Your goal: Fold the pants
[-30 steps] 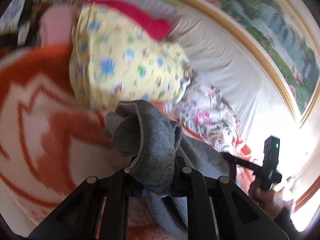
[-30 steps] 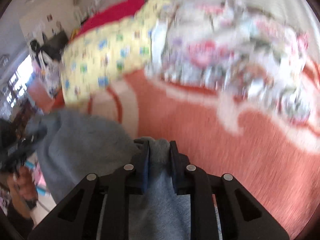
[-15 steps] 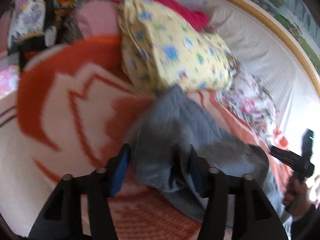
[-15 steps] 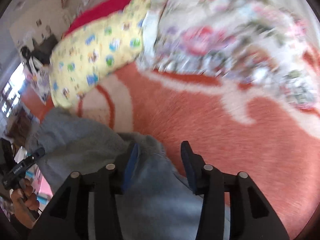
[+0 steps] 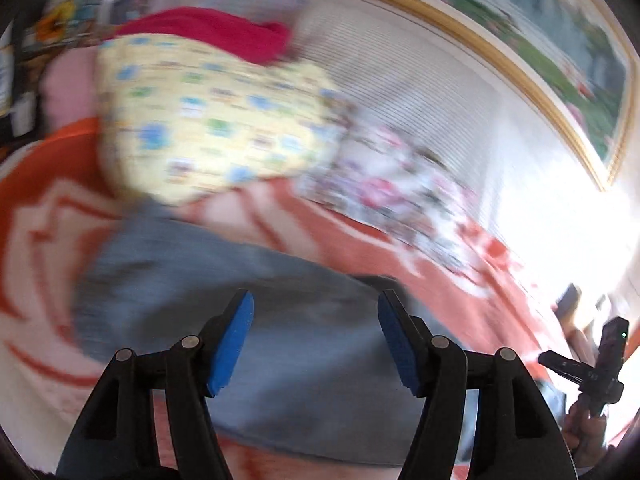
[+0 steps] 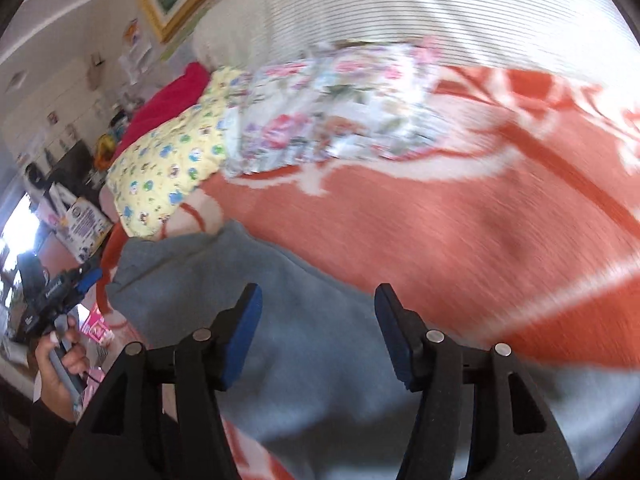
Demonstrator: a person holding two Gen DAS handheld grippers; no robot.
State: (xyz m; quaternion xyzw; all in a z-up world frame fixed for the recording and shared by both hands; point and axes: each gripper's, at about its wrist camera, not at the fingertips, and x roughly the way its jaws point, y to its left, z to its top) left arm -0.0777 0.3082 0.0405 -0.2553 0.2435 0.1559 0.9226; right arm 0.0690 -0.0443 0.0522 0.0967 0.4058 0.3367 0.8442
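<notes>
The grey pants [image 5: 224,280] lie folded flat on the orange and white blanket [image 5: 40,216]; they also show in the right wrist view [image 6: 304,344]. My left gripper [image 5: 316,308] is open and empty just above the pants, blue pads [image 5: 234,336] wide apart. My right gripper [image 6: 318,304] is open and empty over the pants' other end. The right gripper shows in the left wrist view [image 5: 592,364], and the left gripper in the right wrist view [image 6: 60,284]. The left view is blurred.
A yellow patterned pillow [image 5: 208,128], a red cloth [image 5: 208,32] and a floral bundle [image 5: 400,184] lie at the bed's far side against a white headboard [image 5: 420,92]. A framed painting [image 5: 540,48] hangs above. Boxes [image 6: 80,220] stand beside the bed.
Both grippers let go of the grey pants and opened wide. The pants dropped flat on the blanket, and both grippers pulled back from them.
</notes>
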